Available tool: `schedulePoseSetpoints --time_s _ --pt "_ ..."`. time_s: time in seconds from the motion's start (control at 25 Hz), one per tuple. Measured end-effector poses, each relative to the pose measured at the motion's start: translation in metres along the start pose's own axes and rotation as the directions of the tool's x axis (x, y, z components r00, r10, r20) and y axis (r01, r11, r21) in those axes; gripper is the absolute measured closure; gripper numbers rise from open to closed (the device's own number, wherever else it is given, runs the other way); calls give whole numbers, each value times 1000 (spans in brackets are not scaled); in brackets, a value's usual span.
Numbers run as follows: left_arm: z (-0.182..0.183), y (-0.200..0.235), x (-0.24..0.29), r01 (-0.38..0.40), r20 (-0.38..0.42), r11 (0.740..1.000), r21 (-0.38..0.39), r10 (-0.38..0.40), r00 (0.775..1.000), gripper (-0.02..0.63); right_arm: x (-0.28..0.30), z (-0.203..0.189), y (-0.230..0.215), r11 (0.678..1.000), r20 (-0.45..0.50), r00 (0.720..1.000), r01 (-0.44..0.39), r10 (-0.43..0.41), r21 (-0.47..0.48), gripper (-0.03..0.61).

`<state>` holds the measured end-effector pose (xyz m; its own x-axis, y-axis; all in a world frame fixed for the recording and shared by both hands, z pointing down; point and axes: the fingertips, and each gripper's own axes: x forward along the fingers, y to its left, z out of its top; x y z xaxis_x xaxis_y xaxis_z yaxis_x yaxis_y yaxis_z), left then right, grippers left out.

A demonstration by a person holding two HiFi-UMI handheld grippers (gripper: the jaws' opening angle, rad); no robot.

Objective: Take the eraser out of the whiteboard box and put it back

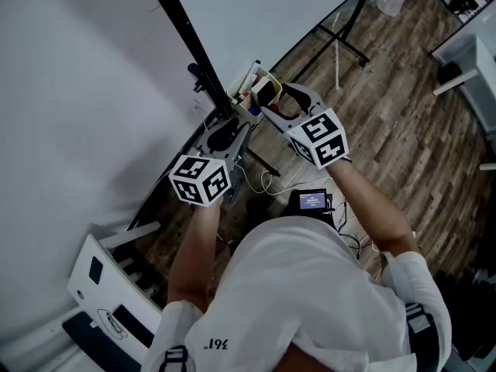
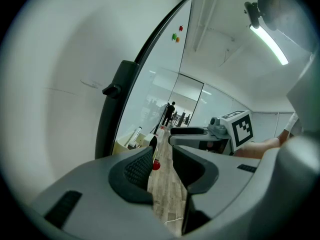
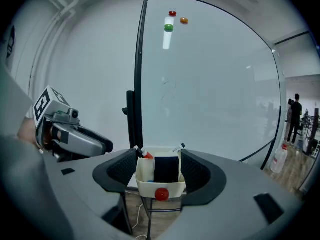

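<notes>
In the whiteboard box [image 3: 148,185], the eraser [image 3: 166,169] stands upright.

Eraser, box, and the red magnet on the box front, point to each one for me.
eraser [image 3: 166,169]: right gripper view, middle of its dark face.
box [image 3: 176,188]: right gripper view, its white front wall.
red magnet [image 3: 161,194]: right gripper view, centre of the disc.

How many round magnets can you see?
4: red magnet, orange magnet and green magnet high on the whiteboard; second red magnet on the white box front. Others may be hidden.
</notes>
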<state>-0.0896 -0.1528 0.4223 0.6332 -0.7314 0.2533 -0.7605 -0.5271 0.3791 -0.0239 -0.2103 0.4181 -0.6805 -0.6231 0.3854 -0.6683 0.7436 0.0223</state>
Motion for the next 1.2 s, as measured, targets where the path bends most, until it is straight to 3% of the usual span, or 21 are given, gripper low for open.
schedulePoseSetpoints --time_s 1.2 --pt "29 -31 -24 41 80 999 23 -43 996 488 -59 36 3 999 90 996 24 -27 43 307"
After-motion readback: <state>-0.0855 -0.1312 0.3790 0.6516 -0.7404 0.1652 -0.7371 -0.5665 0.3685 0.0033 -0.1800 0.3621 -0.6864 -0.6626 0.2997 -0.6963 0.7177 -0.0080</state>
